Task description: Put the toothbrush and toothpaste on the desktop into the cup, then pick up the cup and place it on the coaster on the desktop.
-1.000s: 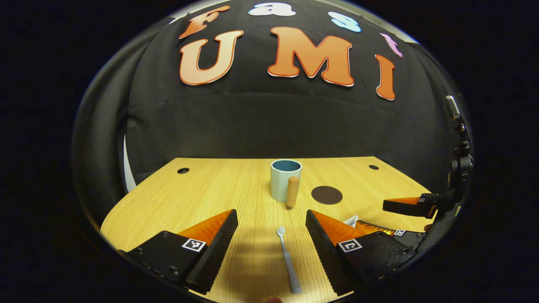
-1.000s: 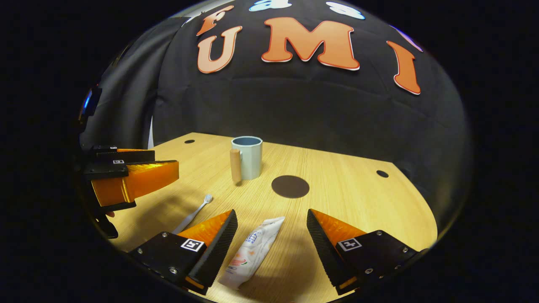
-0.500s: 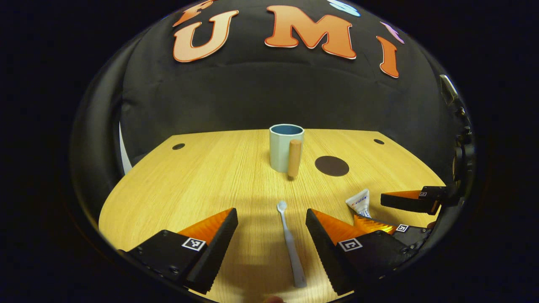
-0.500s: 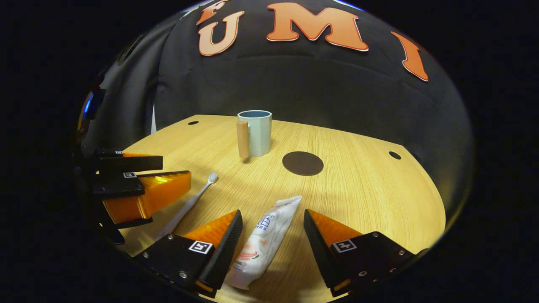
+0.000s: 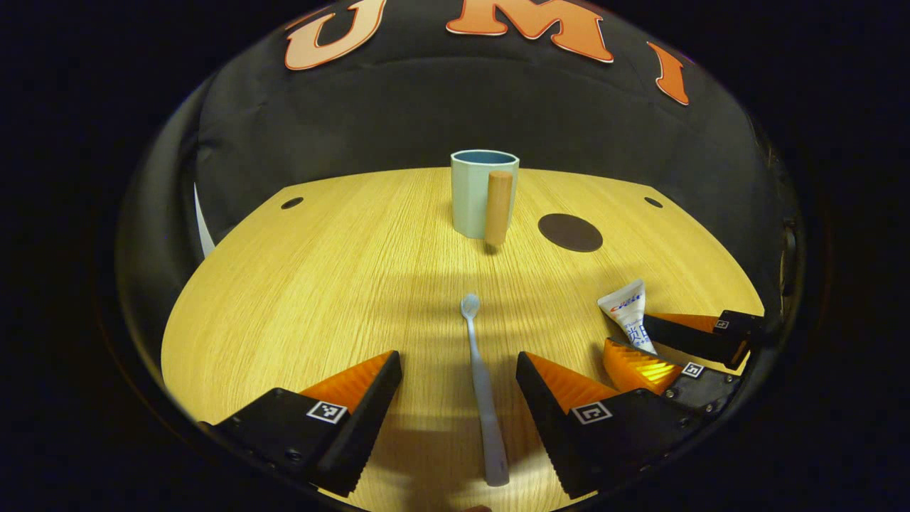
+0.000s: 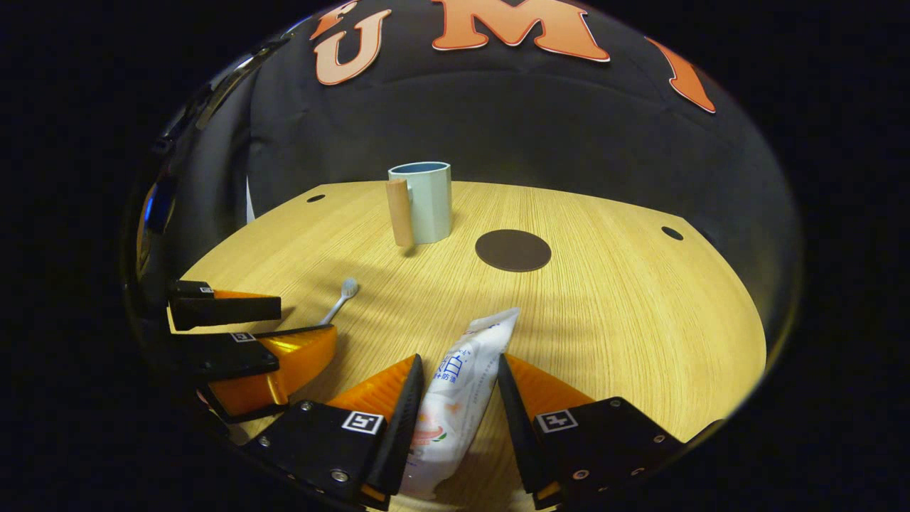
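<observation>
Between right claw (image 6: 456,409) fingers: toothpaste (image 6: 458,398)

Dim booth, warm light from above on the wooden desktop (image 5: 320,284); banded soft shadows cross it below the cup (image 5: 478,192). Both views sharp, no glare, strong fisheye bending at desktop edges.

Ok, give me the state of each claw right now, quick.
Left claw: open, astride the toothbrush, not gripping it.
Right claw: closed on the toothpaste, which lies on the desktop.
</observation>
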Motion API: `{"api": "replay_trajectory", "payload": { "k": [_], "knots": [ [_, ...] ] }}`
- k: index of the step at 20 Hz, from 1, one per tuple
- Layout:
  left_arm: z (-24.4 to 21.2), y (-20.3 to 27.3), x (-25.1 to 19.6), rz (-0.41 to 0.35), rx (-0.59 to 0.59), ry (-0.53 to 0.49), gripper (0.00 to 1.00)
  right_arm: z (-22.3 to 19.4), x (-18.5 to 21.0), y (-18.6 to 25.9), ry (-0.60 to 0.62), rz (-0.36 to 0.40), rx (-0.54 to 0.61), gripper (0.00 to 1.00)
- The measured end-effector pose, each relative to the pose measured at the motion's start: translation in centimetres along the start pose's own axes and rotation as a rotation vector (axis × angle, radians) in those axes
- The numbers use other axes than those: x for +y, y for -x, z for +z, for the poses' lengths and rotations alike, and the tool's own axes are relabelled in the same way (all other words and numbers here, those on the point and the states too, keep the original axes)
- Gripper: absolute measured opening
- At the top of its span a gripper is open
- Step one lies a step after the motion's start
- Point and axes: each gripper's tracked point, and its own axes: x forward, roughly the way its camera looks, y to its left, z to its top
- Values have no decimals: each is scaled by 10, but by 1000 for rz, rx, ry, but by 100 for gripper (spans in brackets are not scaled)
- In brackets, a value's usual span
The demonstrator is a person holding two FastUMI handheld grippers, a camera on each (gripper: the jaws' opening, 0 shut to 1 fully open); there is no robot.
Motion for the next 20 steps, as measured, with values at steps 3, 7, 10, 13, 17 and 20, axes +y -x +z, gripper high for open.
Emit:
{"api": "replay_trajectory", "payload": {
  "k": [3, 7, 10, 13, 17, 20],
  "knots": [
    [3, -2, -2, 10, 11, -14, 98, -1, -6, 0, 0, -4, 2, 48],
    [0, -3, -9, 6, 45, -9, 84, 1, -14, -1, -81, 6, 5, 23],
    [-2, -6, -16, -2, 62, 12, 65, 1, -17, 1, -230, 56, 23, 13],
    [-4, -11, -22, -8, 77, 20, 31, 2, -17, -1, -321, 99, 33, 10],
    [-3, -11, -21, -8, 73, 28, 10, 23, -25, 9, -322, 95, -43, 10],
    [-15, -21, -22, -39, 62, 38, 7, 36, -27, 15, -301, 106, -85, 10]
  ]
}}
